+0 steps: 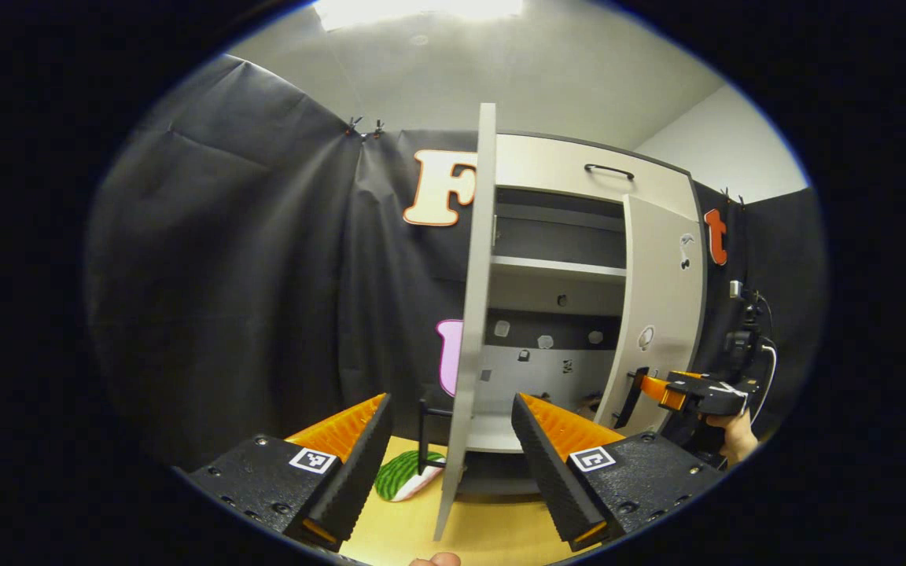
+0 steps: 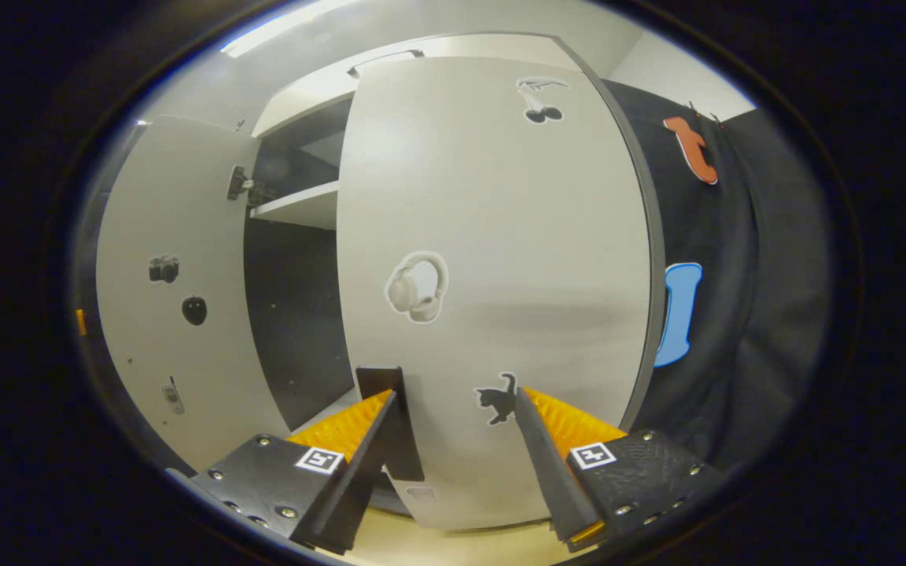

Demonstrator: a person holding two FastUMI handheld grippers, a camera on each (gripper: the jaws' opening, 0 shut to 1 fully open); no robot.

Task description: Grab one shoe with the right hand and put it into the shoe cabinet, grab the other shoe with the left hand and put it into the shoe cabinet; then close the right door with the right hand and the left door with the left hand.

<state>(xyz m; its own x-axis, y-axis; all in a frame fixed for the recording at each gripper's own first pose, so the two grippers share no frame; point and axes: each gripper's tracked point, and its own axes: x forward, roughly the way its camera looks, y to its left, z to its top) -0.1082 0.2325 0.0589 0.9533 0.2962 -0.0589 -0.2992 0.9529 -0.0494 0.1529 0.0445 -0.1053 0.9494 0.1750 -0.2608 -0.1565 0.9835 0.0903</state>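
Observation:
The pale shoe cabinet (image 1: 579, 169) stands ahead with both doors ajar. In the left gripper view the left door (image 1: 475, 314) is edge-on, and my left gripper (image 1: 453, 448) is open with one finger on each side of that edge. The door's black handle (image 1: 422, 432) sticks out just left of it. The right door (image 2: 500, 259) is swung partway in. My right gripper (image 2: 453, 440) is open close to its outer face, beside its black handle (image 2: 390, 424). The right gripper (image 1: 642, 387) also appears at that door's lower edge. Low inside sits a small brownish shape (image 1: 591, 405), too small to identify.
A hand (image 1: 736, 440) holds the right gripper. The left door's inner face (image 2: 178, 314) carries small stickers, with a dark gap (image 2: 296, 314) into the cabinet beside it. A watermelon-patterned thing (image 1: 402, 475) lies low by the left door on the wooden surface (image 1: 492, 534). Black cloth hangs all around.

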